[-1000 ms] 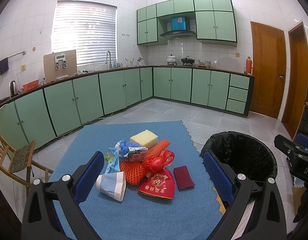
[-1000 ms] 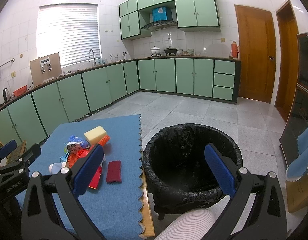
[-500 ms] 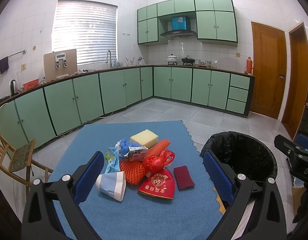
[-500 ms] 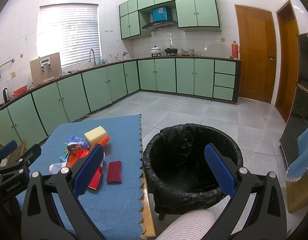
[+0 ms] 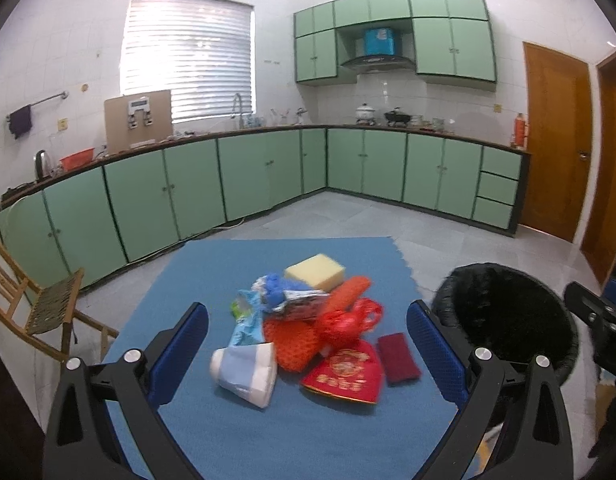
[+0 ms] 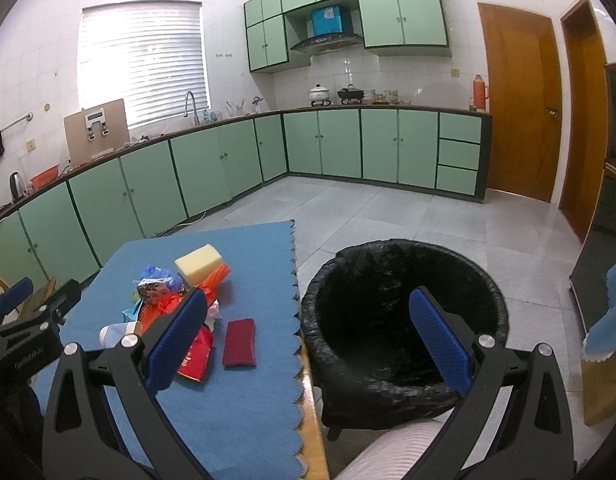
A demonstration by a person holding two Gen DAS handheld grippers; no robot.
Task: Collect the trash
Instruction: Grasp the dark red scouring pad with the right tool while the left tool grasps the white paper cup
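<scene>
A pile of trash lies on the blue mat (image 5: pixel 236 276): a white and blue paper cup (image 5: pixel 246 372), a red packet (image 5: pixel 345 372), a dark red cloth (image 5: pixel 397 358), orange netting (image 5: pixel 294 346), a red plastic bag (image 5: pixel 345 322), a yellow sponge (image 5: pixel 315 272) and blue wrappers (image 5: pixel 278 294). My left gripper (image 5: pixel 308 354) is open and empty, above and in front of the pile. My right gripper (image 6: pixel 308 344) is open and empty, held above the black-lined trash bin (image 6: pixel 403 320), right of the mat. The pile (image 6: pixel 168 300) also shows in the right wrist view.
A wooden chair (image 5: pixel 36 304) stands left of the table. Green cabinets (image 5: pixel 268 176) line the far walls. Wooden doors (image 5: pixel 555 140) are at the right. A blue cloth (image 6: pixel 611 312) hangs at the far right. The table's wooden edge (image 6: pixel 309 400) borders the bin.
The left gripper has shifted slightly, so the pile sits a little lower and nearer in its view. The right gripper has barely moved. Nothing was picked up.
</scene>
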